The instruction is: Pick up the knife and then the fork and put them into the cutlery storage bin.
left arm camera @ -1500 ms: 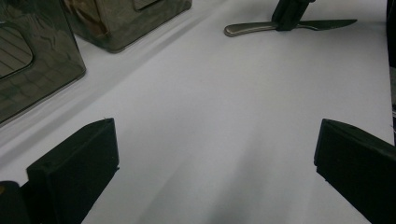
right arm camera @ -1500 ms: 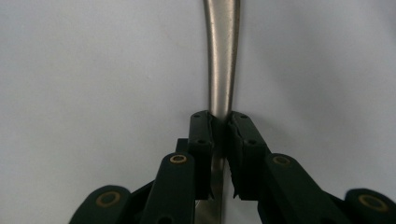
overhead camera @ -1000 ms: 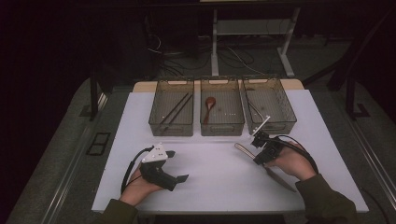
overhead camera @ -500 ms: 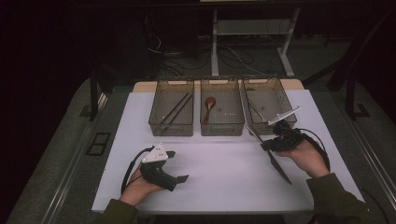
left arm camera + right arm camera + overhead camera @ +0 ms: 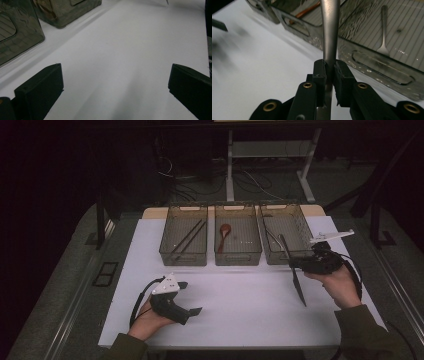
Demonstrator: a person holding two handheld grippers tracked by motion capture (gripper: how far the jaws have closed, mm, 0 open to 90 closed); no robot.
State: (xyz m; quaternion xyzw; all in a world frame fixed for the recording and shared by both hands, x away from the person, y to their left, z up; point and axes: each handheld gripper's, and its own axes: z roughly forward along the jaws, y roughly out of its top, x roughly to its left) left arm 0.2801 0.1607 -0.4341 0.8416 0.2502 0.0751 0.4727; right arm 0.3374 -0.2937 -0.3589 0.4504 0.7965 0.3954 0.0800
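1. While the left gripper (image 5: 192,311) rests low on the white table (image 5: 240,305) with its jaws spread wide and nothing between them, the right gripper (image 5: 295,264) pinches a metal utensil (image 5: 291,265).
2. The utensil's handle is clamped between the right pads (image 5: 320,72); in the high view it slants from above the right bin (image 5: 285,240) down toward the table.
3. A fork (image 5: 383,30) lies in the right bin.
4. A spoon (image 5: 224,232) lies in the middle bin (image 5: 238,240); chopsticks (image 5: 186,240) lie in the left bin (image 5: 184,240).

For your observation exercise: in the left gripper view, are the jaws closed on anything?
No, the left gripper stands open over the bare white table.
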